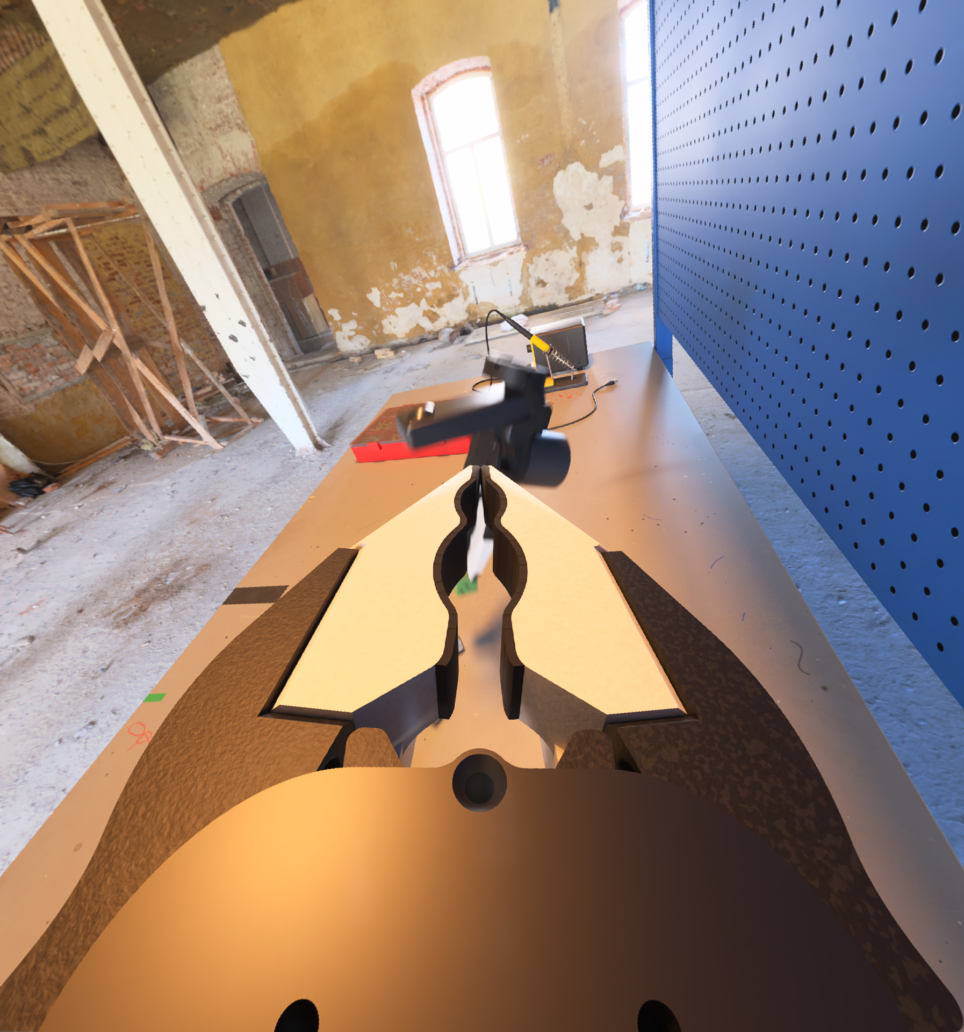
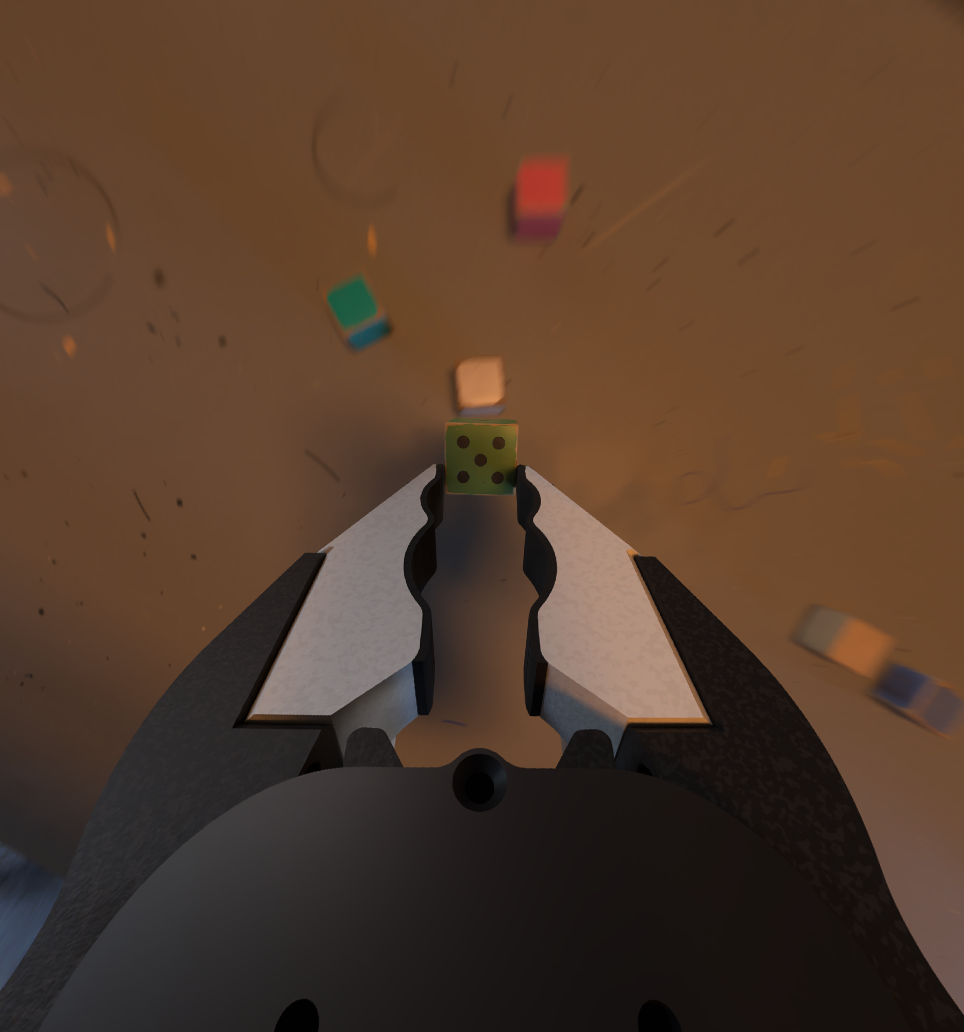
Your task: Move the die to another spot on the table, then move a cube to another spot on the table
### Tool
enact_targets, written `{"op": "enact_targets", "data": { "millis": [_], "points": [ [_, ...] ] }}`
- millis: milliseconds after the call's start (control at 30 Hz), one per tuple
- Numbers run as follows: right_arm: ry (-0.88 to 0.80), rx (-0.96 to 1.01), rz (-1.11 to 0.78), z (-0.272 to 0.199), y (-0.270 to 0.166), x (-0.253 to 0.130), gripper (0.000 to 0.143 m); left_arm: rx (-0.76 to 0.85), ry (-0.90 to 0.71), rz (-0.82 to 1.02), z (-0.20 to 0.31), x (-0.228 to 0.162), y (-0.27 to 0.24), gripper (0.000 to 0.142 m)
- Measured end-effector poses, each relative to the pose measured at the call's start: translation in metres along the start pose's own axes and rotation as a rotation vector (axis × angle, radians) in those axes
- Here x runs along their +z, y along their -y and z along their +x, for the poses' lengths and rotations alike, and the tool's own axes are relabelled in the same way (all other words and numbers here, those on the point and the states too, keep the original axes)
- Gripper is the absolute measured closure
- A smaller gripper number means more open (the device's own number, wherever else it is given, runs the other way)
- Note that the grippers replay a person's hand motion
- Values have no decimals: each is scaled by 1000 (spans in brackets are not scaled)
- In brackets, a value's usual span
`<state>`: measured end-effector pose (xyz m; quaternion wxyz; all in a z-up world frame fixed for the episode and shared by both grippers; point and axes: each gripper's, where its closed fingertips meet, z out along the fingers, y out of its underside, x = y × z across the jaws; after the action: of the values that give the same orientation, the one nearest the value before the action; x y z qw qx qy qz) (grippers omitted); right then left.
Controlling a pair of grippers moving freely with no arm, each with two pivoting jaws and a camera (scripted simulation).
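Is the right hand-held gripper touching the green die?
Touching: in the right wrist view the right hand-held gripper has both fingertips pressed against the green die's sides.

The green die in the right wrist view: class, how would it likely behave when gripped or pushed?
The green die looks rigid with flat faces, so it probably slides, not rolls. Its small size suggests lightness. The right gripper has its jaws at its sides.

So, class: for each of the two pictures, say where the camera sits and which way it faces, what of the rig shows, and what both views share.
Left wrist view: sits on the left gripper, looks level along the brown table toward a soldering station; its own fingers show, tips together.
Right wrist view: sits on the right gripper, looks steeply down at the table; its fingertips grip a green die, cubes beyond.
Shared: the table; the right gripper shows in both.
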<state>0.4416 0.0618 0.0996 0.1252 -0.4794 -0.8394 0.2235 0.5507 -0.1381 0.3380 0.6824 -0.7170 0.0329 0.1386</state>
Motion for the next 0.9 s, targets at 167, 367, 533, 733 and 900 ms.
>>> {"op": "enact_targets", "data": {
  "millis": [167,367,533,733,900],
  "points": [
    [-243,130,301,93,31,-98,117,5,1,1,1,-1,1,142],
    [-131,401,-49,172,-55,-28,117,17,-7,-15,5,3,-1,142],
    [-85,412,-167,170,-95,22,117,10,-10,-25,4,7,-4,142],
    [-121,404,-193,172,-100,29,117,16,-25,-48,7,13,-9,142],
    [-235,320,17,169,-55,-20,103,28,-27,-56,9,15,-9,142]
  ]
}}
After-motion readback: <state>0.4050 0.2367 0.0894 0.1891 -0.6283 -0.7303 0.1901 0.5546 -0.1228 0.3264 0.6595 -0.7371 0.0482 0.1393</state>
